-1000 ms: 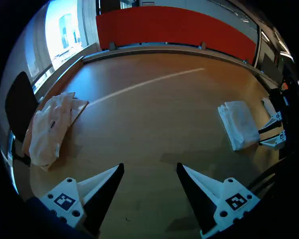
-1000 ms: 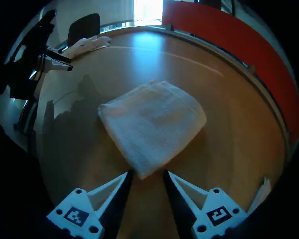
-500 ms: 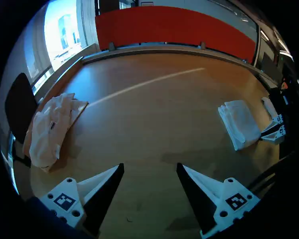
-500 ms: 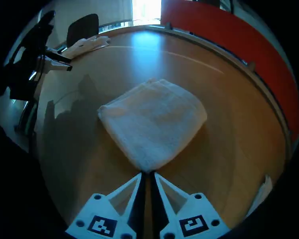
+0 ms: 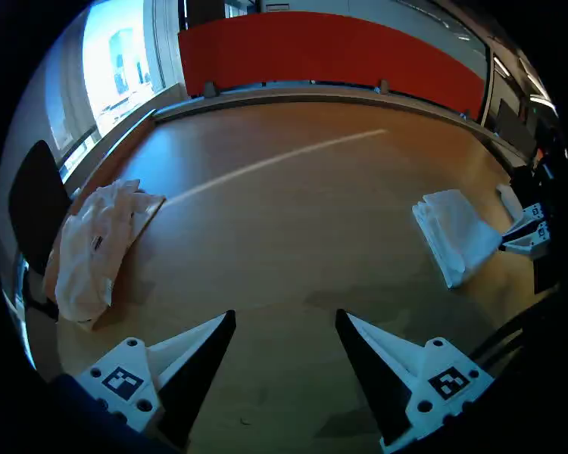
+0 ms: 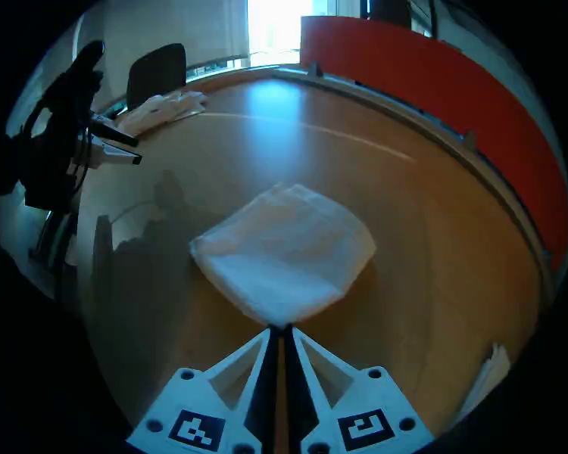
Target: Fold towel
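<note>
Towel [image 6: 284, 253], a thick white folded square, lies on the wooden table [image 6: 443, 250] with its near corner pinched in the closed jaws of the right gripper [image 6: 282, 329]. It looks soft, light and floppy, so corner grips suit it, though the layers may slide apart. The left gripper [image 5: 284, 321] hangs well apart from it, jaws wide, holding nothing.

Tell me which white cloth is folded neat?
The towel at the tips of the right hand-held gripper: it is a tidy folded square. The other cloth, by the dark chair, lies crumpled.
</note>
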Demonstrator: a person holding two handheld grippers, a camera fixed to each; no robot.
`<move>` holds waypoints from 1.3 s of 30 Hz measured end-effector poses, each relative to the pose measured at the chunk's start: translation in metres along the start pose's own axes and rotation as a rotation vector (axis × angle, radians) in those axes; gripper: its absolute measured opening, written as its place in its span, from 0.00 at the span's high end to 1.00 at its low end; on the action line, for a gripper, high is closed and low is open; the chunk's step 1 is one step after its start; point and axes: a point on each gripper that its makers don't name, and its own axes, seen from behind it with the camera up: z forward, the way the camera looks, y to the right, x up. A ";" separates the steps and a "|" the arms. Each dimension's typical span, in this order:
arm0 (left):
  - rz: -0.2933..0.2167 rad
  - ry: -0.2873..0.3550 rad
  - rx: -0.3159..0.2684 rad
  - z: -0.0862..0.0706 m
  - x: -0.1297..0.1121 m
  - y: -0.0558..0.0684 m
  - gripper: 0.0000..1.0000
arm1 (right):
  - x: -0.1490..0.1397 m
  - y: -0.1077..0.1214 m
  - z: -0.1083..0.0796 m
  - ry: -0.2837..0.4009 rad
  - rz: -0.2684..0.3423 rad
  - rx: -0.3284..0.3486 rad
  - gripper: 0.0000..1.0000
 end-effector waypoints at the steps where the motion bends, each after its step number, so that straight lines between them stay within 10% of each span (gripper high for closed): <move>1: 0.000 0.002 0.000 0.000 0.001 0.000 0.02 | 0.006 0.001 -0.003 0.012 -0.002 -0.003 0.95; 15: -0.003 0.018 -0.005 0.001 0.009 0.008 0.02 | 0.079 0.014 -0.036 0.148 -0.031 -0.024 0.95; 39: 0.005 0.054 -0.022 0.000 0.028 0.021 0.02 | 0.124 0.072 -0.096 0.261 0.022 -0.142 0.95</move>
